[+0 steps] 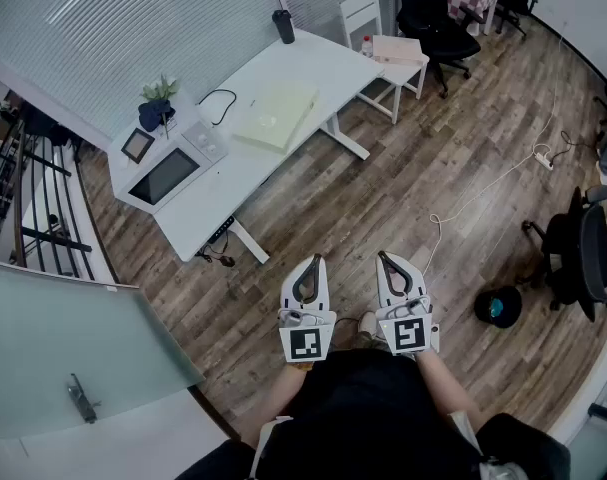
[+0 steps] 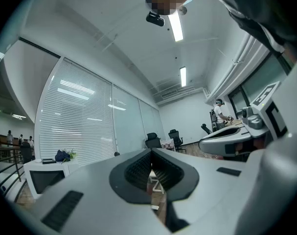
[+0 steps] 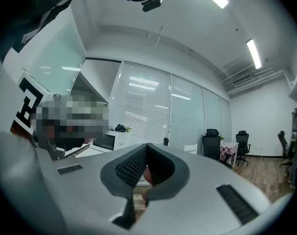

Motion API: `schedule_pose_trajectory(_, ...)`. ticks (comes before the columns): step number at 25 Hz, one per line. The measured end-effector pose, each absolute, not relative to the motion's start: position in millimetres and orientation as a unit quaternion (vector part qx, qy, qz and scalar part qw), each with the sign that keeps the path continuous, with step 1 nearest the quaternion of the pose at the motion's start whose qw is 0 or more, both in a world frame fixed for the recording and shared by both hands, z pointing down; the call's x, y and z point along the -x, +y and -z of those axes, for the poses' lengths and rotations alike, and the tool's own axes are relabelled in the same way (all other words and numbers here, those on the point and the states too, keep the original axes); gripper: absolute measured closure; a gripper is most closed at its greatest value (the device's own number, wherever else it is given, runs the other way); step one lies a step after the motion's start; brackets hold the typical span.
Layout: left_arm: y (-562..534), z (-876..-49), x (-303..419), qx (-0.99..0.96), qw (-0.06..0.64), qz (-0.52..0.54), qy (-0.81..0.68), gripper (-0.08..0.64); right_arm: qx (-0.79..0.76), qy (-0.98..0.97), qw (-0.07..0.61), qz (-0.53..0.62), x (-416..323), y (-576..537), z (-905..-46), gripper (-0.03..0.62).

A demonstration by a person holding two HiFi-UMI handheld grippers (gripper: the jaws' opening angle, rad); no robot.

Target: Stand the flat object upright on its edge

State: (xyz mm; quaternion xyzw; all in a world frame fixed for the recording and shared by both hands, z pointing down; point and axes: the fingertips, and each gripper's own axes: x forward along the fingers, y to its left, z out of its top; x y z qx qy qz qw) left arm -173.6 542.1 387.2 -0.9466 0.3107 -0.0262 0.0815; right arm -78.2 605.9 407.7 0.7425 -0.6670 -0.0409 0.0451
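Pale cream flat board (image 1: 276, 116), possibly foam, is lying on the white desk (image 1: 313, 53), well beyond left gripper (image 1: 311, 268) and right gripper (image 1: 388, 266), both closed, empty; left nearer.

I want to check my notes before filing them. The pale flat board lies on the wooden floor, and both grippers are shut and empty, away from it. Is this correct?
Not quite. The pale flat board lies on the white desk, not on the wooden floor, as the head view shows. The left gripper and right gripper are indeed shut and empty, away from it.
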Motion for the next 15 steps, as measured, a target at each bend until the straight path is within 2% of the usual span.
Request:
schedule_pose_trajectory(10, 513, -391, 183, 0.944, 0.059, 0.043, 0.322, 0.554, -0.683, -0.729, 0.049, 0.000, 92, 562, -420, 0.592)
schedule_pose_trajectory(15, 473, -400, 191, 0.945, 0.048, 0.049, 0.320, 0.554, -0.664, -0.744, 0.080, 0.009, 98, 523, -423, 0.592)
